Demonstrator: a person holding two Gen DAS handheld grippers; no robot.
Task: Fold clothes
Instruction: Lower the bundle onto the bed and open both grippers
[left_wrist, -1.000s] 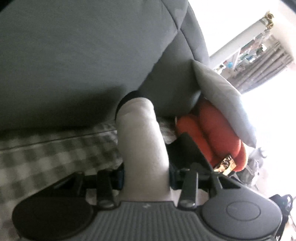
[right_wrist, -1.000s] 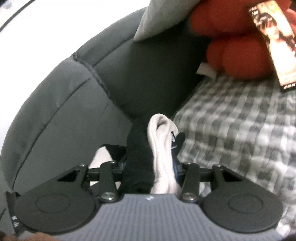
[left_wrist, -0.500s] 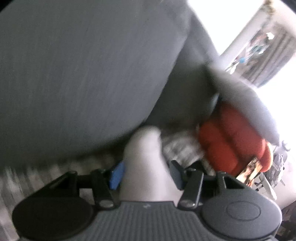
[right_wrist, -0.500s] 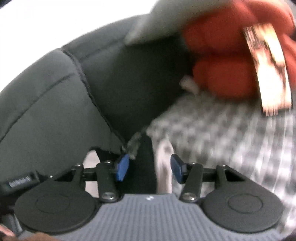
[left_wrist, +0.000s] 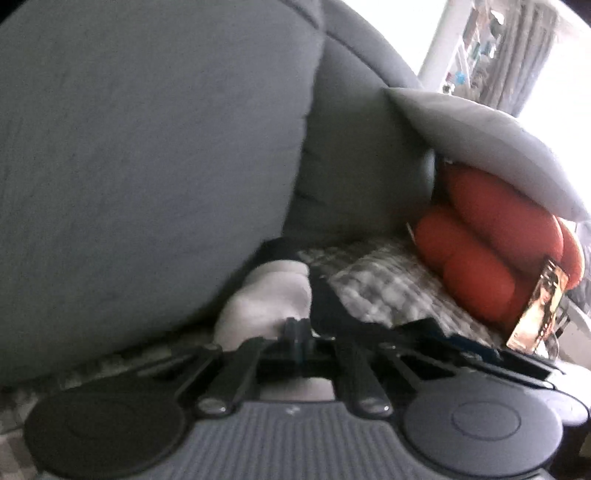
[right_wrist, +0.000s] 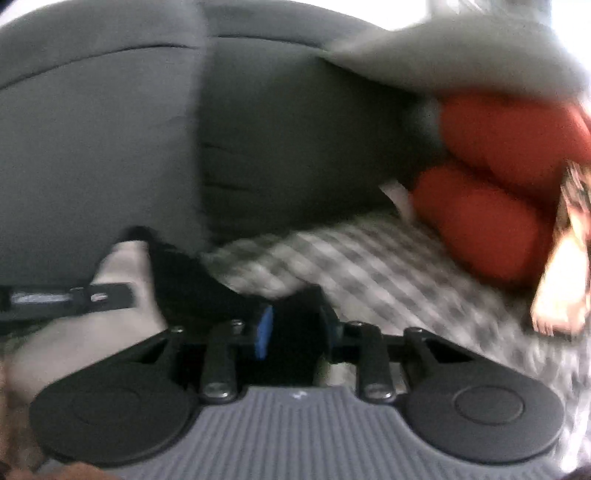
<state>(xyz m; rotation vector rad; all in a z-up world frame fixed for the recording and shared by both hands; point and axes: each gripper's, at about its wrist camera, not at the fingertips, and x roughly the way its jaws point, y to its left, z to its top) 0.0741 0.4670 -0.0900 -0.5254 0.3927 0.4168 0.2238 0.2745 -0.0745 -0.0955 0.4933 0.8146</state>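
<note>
A white and black garment bundle lies on the checked seat cover against the sofa back; its white part (left_wrist: 266, 295) and black part (left_wrist: 328, 306) show just beyond my left gripper (left_wrist: 299, 332). That gripper's fingers are pressed together, with no cloth visibly between them. In the right wrist view the white part (right_wrist: 122, 266) lies at the left and the black part (right_wrist: 199, 284) runs toward my right gripper (right_wrist: 295, 328). Its jaws are closing with a gap still between the blue pad and the other finger. Dark cloth shows in that gap, too blurred to tell whether it is touched.
Grey sofa back cushions (left_wrist: 147, 147) rise close ahead and to the left. A red knotted cushion (left_wrist: 491, 243) under a light grey pillow (left_wrist: 480, 144) fills the right corner, with a picture card (left_wrist: 535, 306) leaning on it. The checked cover (right_wrist: 388, 273) stretches right.
Both grippers opened and let go of the bundle, which now lies against the sofa back. The left jaws have since closed and the right jaws have narrowed. Both views rolled and drew back.
</note>
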